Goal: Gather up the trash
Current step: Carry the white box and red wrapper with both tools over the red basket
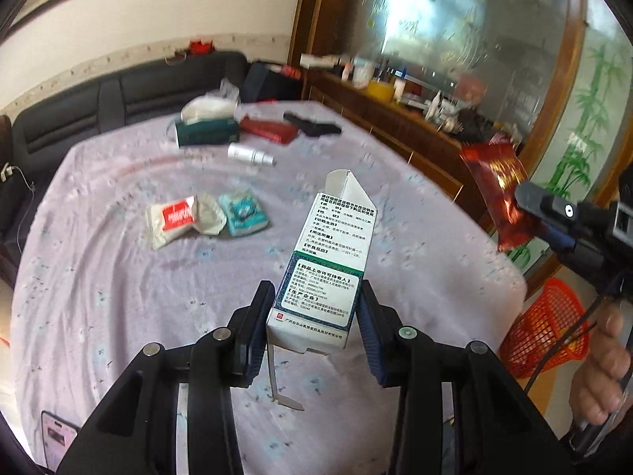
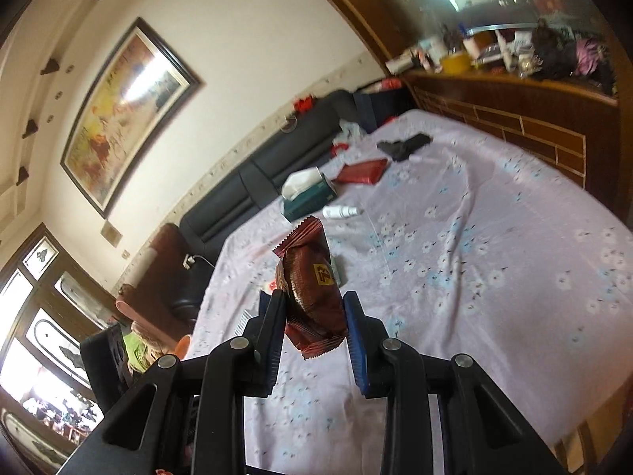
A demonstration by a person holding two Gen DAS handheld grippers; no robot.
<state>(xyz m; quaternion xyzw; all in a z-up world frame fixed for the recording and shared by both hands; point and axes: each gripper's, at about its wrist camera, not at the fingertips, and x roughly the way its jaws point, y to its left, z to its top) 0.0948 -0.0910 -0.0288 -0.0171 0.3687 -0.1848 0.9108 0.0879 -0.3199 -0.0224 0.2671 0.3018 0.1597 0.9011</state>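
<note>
Here the left claw [image 1: 316, 316] is clamped on the lower end of a white-and-green medicine box [image 1: 330, 265], which tilts up and away from it above the bench [image 1: 99, 277], its top flap open and a bottom flap hanging loose. The right claw [image 2: 314, 322] pinches a dark red snack wrapper [image 2: 312, 293] between its 2 pads; from the left wrist view that same wrapper [image 1: 498, 194] hangs out past the right edge of the bench, above and a little beyond an orange mesh basket [image 1: 550, 328] on the floor.

The bench wears a lilac cloth with small flowers. On it, near the middle, lie 3 crumpled bits touching one another in a row: a white packet with a red label [image 1: 172, 219], a white scrap [image 1: 209, 213] and a teal tissue pack [image 1: 243, 213]. Farther back a small silver bottle [image 1: 251, 153] lies on its side, and behind it sit a dark green tissue box [image 1: 207, 128] with tissue sticking up, a flat red box [image 1: 269, 128] and a black object [image 1: 312, 124]. A phone [image 1: 57, 437] lies at the near left edge of the bench. A dark sofa [image 1: 118, 99] runs behind, and a framed painting [image 2: 126, 107] hangs on the wall above it.
</note>
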